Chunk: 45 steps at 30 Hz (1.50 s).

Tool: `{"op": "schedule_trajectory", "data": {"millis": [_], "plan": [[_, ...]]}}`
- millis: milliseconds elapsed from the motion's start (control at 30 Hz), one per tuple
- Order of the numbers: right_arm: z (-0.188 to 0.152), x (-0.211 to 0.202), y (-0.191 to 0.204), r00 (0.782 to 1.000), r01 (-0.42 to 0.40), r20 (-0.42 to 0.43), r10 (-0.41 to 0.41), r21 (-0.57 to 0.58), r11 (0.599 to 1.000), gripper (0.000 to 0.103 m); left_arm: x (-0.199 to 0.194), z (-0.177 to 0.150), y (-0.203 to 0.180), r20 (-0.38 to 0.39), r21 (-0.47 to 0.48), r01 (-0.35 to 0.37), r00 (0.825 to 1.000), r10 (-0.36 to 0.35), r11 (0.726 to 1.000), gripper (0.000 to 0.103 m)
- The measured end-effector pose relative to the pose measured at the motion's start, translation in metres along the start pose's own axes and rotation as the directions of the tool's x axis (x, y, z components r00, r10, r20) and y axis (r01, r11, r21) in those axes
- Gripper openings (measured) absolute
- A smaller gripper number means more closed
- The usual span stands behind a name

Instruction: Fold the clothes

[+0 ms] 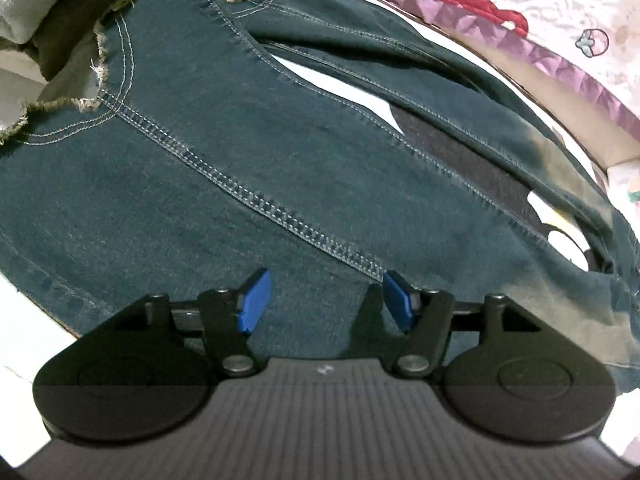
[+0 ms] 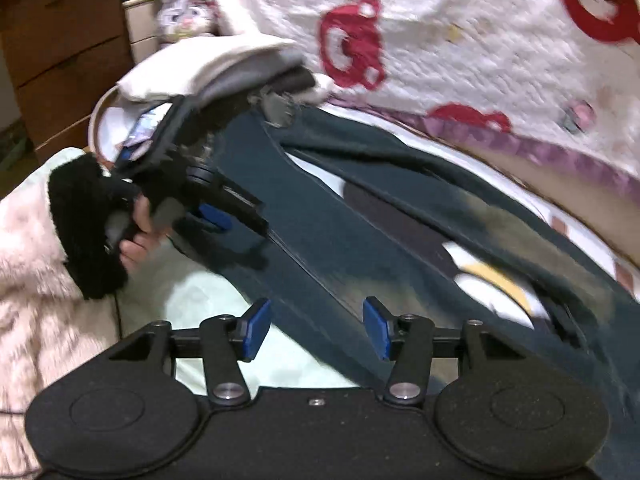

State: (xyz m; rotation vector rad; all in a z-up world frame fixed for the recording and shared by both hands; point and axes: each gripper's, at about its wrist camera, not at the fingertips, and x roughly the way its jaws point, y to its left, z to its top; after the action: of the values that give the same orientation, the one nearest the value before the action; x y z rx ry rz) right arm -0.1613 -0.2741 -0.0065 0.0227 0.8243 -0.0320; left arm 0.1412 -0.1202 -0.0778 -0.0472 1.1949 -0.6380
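Note:
Dark blue jeans lie spread out flat, their pale stitched seams running diagonally and the two legs parting toward the right. My left gripper hovers low over the seat of the jeans, open, nothing between its blue pads. In the right wrist view the jeans stretch from the upper left to the lower right. My right gripper stands open over the near edge of one leg, empty. The left gripper shows there too, held by a hand in a black fuzzy cuff.
A stack of folded clothes sits at the waist end of the jeans. A white quilt with red prints lies behind. Wooden drawers and a plush toy stand at the far left. A pink fluffy sleeve is near left.

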Motion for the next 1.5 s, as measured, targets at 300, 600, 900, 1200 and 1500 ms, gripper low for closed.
{"op": "schedule_trajectory", "data": {"millis": [300,600,900,1200,1500], "plan": [[-0.095,-0.027,-0.021,1.0,0.006,0.019,-0.01,0.169,0.986,0.058,0.003,-0.004,-0.013,0.011,0.058,-0.02,1.0,0.02,0.998,0.076],[-0.143,-0.017,-0.105,0.974,0.127,0.104,-0.199,0.477,0.87,0.058,0.004,-0.015,-0.038,0.078,0.198,-0.073,0.995,0.058,0.978,0.085],[-0.244,-0.085,-0.252,0.881,0.165,0.096,-0.462,0.855,0.492,0.06,-0.038,-0.032,-0.147,0.127,0.359,-0.028,0.992,-0.019,0.933,0.085],[-0.337,-0.122,-0.288,0.878,0.049,0.082,-0.471,0.965,0.259,0.06,-0.017,-0.093,-0.305,0.04,0.557,0.157,0.976,-0.216,0.816,0.085],[-0.341,-0.105,-0.317,0.896,-0.095,0.166,-0.413,0.978,0.188,0.072,-0.008,-0.151,-0.394,-0.018,0.729,0.19,0.965,-0.26,0.657,0.085]]}}
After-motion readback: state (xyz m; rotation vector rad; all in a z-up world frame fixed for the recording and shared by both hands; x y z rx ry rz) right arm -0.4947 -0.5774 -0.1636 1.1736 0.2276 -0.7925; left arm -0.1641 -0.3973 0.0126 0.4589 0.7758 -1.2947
